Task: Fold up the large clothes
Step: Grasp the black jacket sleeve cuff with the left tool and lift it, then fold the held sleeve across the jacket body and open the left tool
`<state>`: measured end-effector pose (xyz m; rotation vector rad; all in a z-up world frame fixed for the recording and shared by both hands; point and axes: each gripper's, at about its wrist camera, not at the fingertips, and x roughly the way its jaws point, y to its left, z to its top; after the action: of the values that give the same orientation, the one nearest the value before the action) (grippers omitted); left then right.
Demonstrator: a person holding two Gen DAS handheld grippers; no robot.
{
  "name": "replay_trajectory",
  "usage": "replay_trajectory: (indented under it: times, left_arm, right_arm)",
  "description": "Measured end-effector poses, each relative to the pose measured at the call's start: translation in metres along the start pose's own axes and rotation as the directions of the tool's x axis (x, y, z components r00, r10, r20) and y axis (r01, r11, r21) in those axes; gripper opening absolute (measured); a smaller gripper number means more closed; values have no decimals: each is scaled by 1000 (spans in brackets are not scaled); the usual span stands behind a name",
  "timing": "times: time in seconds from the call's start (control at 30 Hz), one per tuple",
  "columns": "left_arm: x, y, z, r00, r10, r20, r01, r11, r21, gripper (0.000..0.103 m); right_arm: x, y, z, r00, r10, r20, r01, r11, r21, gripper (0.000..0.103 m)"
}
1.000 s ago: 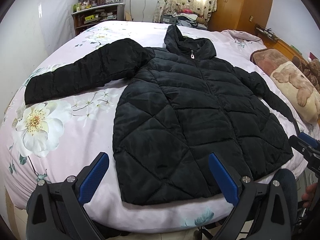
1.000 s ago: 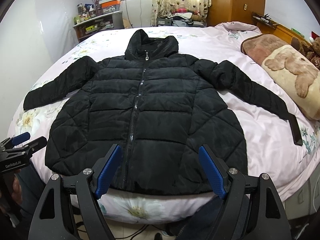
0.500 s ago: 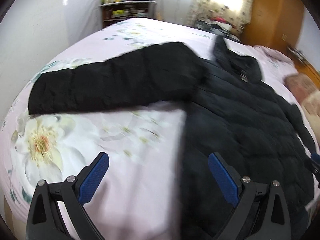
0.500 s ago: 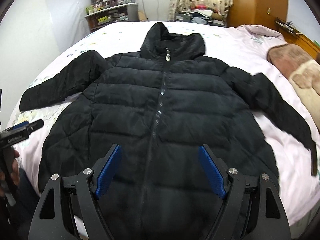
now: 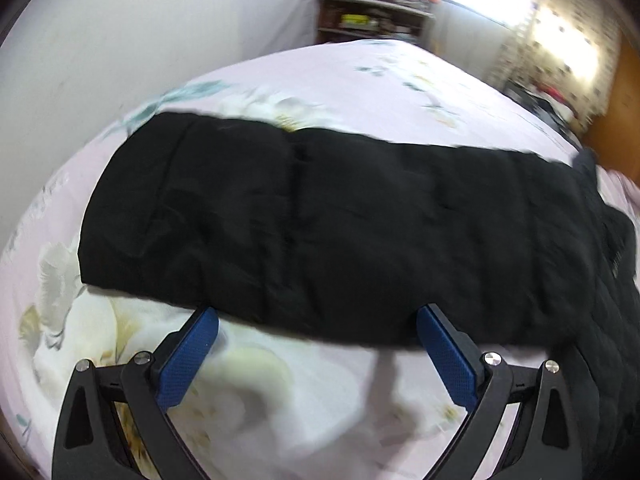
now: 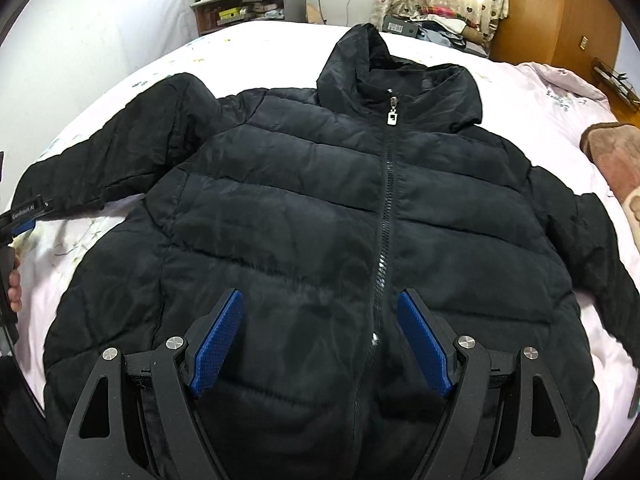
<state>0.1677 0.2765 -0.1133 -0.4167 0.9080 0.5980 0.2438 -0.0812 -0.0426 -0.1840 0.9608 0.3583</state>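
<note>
A black quilted hooded jacket [image 6: 300, 232] lies flat, front up and zipped, on a bed with a pink flowered sheet [image 5: 340, 92]. Its left sleeve [image 5: 320, 232] stretches across the left wrist view, cuff end at the left. My left gripper [image 5: 318, 318] hovers open just in front of that sleeve's near edge, nothing between its blue pads. My right gripper [image 6: 320, 300] is open low over the jacket's chest, straddling the zipper [image 6: 386, 208]. In the right wrist view the left gripper [image 6: 22, 216] shows at the left edge by the sleeve cuff, held by a hand [image 6: 15, 284].
A shelf unit [image 6: 248, 8] with clutter stands beyond the bed at the back. A wooden wardrobe [image 6: 556, 12] is at the back right. A brown plush blanket [image 6: 612, 156] lies on the bed's right side. A white wall [image 5: 140, 40] runs along the left.
My left gripper swung left and closed in on the left sleeve, which now fills its view. My right gripper moved forward and lower over the jacket's chest. Both stayed open.
</note>
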Motion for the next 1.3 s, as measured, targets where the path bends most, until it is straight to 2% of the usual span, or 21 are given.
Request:
replay_trajectory:
  times: [0.17, 0.2, 0.23, 0.27, 0.3, 0.33, 0.4, 0.43, 0.53, 0.67, 0.77, 0.83, 0.97, 1.03, 1.17, 1.3]
  left_arm:
    - [3, 1, 5, 999, 19, 47, -19, 1000, -10, 99]
    - [5, -1, 6, 998, 26, 55, -26, 1000, -12, 93]
    - [6, 0, 9, 997, 24, 67, -23, 1000, -14, 78]
    - [8, 0, 14, 996, 17, 83, -16, 1000, -12, 68]
    - [8, -2, 16, 996, 5, 87, -4, 1000, -7, 49]
    - [5, -1, 21, 996, -8, 86, 9, 1000, -2, 34]
    - [0, -2, 30, 996, -25, 89, 25, 1000, -5, 20]
    - [-7, -3, 34, 995, -46, 94, 47, 999, -4, 17]
    - [-32, -11, 47, 986, -107, 125, 107, 994, 5, 15]
    - [-82, -44, 65, 969, -179, 170, 166, 982, 84, 14]
    - [-121, -77, 73, 937, -290, 194, 265, 953, 144, 14]
    - [-144, -106, 76, 914, -352, 202, 312, 928, 205, 14]
    - [-176, -174, 70, 864, -468, 183, 396, 858, 327, 14]
    - [-183, -203, 63, 849, -504, 156, 426, 830, 360, 14]
    - [-177, -270, 45, 821, -567, 69, 497, 769, 402, 14]
    - [-157, -332, 12, 794, -607, -37, 558, 703, 440, 14]
  right_arm:
    - [13, -5, 5, 1000, -13, -7, 13, 1000, -5, 79]
    - [14, -7, 6, 1000, -17, -9, 17, 1000, -4, 79]
    - [14, -9, 6, 1000, -19, -8, 19, 1000, -1, 79]
    - [14, -10, 5, 1000, -20, -8, 20, 1000, 2, 79]
    - [12, -13, 5, 1000, -22, -7, 22, 1000, 5, 79]
    - [11, -15, 4, 1000, -24, -6, 24, 1000, 8, 79]
    - [7, -18, 3, 1000, -27, -3, 27, 1000, 12, 79]
    - [5, -20, 2, 1000, -30, -1, 30, 999, 13, 79]
    - [-4, -27, -1, 999, -43, 4, 43, 999, 16, 79]
    - [-15, -37, -4, 999, -52, 7, 52, 998, 30, 79]
    - [-25, -49, -6, 999, -51, 14, 50, 997, 57, 79]
    - [-35, -59, -8, 998, -52, 28, 50, 996, 74, 79]
    - [-51, -79, -14, 996, -68, 57, 62, 992, 108, 79]
    - [-58, -94, -19, 995, -73, 64, 63, 988, 141, 79]
    - [-65, -124, -30, 994, -91, 69, 76, 978, 196, 79]
    - [-68, -155, -41, 991, -118, 62, 99, 964, 246, 79]
